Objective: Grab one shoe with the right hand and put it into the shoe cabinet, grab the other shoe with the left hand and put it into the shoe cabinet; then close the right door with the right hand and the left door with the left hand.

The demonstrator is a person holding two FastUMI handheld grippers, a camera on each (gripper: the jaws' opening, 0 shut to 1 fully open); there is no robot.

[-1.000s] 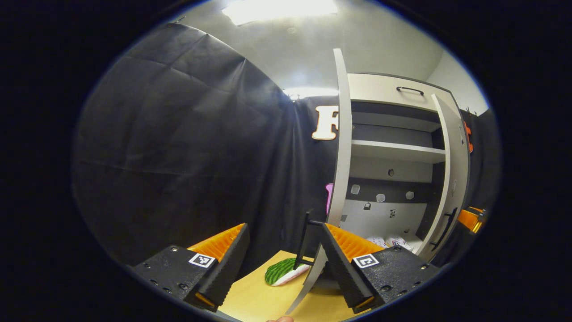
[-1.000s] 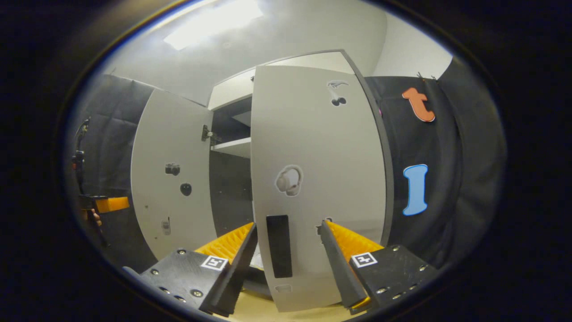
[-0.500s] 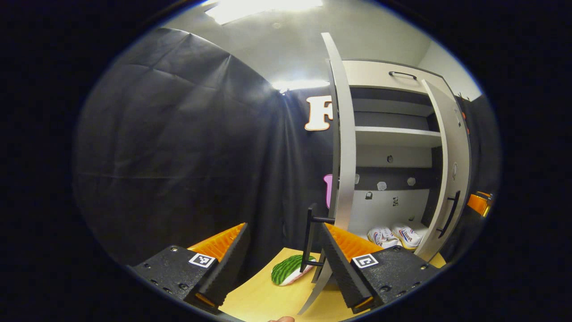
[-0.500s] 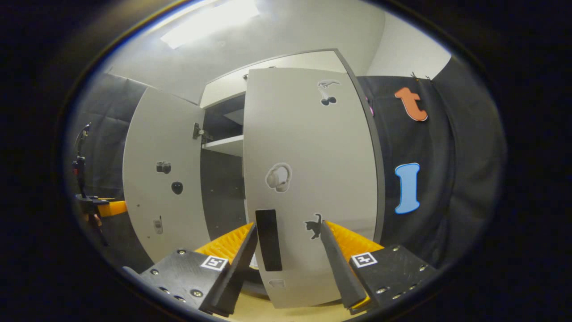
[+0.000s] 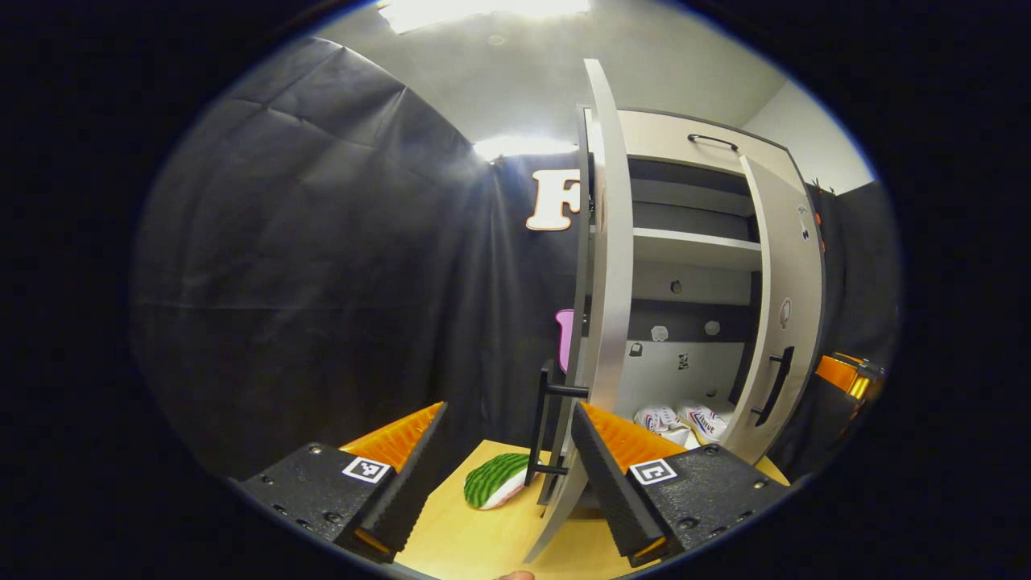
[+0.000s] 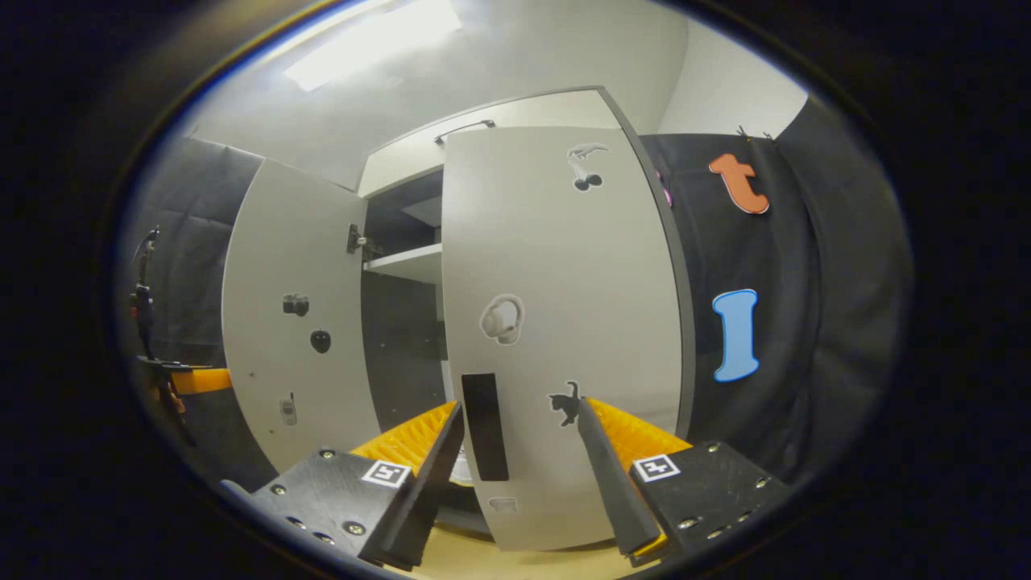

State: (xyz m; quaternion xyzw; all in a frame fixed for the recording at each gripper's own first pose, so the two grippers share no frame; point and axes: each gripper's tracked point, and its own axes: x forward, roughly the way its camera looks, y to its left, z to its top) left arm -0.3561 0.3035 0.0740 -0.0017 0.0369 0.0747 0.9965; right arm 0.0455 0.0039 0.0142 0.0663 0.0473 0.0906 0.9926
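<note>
Both shoes point(image 5: 681, 423) already sit side by side on the bottom shelf of the shoe cabinet point(image 5: 693, 242), so what remains, by my reading, is shutting the doors, and both are partly open. The right gripper point(image 6: 519, 475) has its fingers spread wide and empty, just in front of the outer face of the right door point(image 6: 564, 322), with the door's dark handle point(image 6: 485, 427) between them; nothing is pinched, so I judge the closing to be a push. The risk is that a finger tip catches on the handle or slides off the smooth panel, so the door stops short. The left gripper point(image 5: 507, 475) is also parted and holds nothing; the left door point(image 5: 600, 322) stands edge-on just above its right finger, its black handle point(image 5: 546, 431) in the gap. If that door swings in while the right one is not yet home, the two free edges could meet at the middle and jam, or a finger could be trapped between door and cabinet frame. A green, melon-patterned slice point(image 5: 495, 490) lies on the wooden desk point(image 5: 475, 540) near the left door's bottom corner; a low sweep of the gripper might knock it.
</note>
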